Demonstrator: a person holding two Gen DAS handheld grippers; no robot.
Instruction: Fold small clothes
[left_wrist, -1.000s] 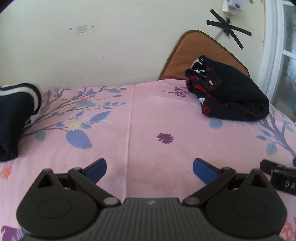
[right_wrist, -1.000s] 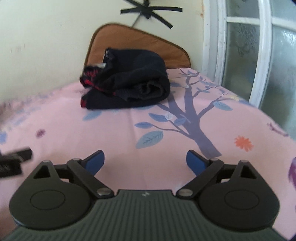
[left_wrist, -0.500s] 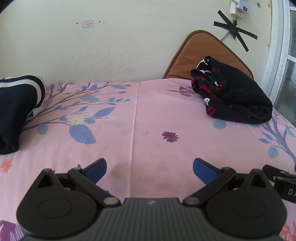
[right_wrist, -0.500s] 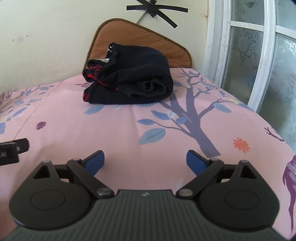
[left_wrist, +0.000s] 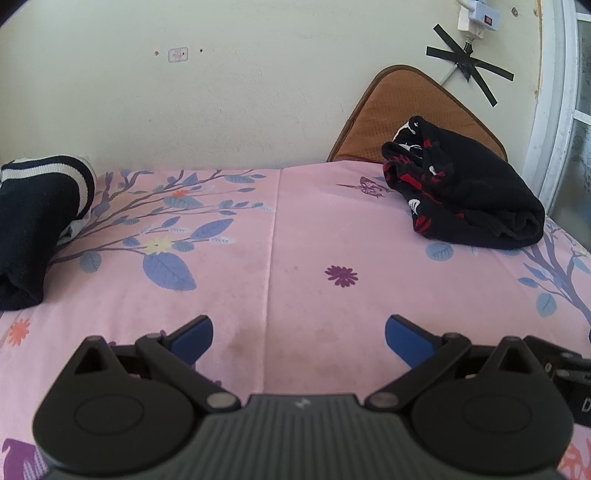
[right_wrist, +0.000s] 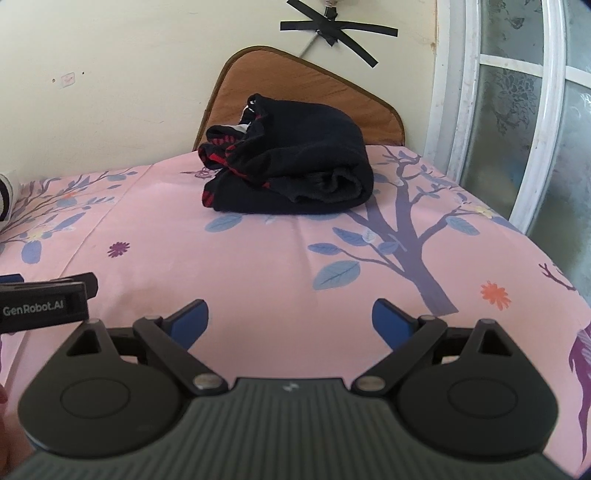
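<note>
A bundled black garment with red and white marks (left_wrist: 465, 199) lies at the far right of the pink floral bed sheet (left_wrist: 295, 236); it also shows in the right wrist view (right_wrist: 291, 173), straight ahead. A folded black garment with white stripes (left_wrist: 37, 221) lies at the far left. My left gripper (left_wrist: 299, 338) is open and empty, low over the sheet's middle. My right gripper (right_wrist: 290, 321) is open and empty, well short of the black bundle. Each gripper shows at the edge of the other's view.
A brown cushion (right_wrist: 295, 81) leans on the cream wall behind the black bundle. A white-framed window (right_wrist: 524, 122) runs along the bed's right side. Black tape and a socket (left_wrist: 476, 22) are on the wall.
Both grippers have drawn back and tilted up a little, so both garments look farther and lower. Both stay open and empty.
</note>
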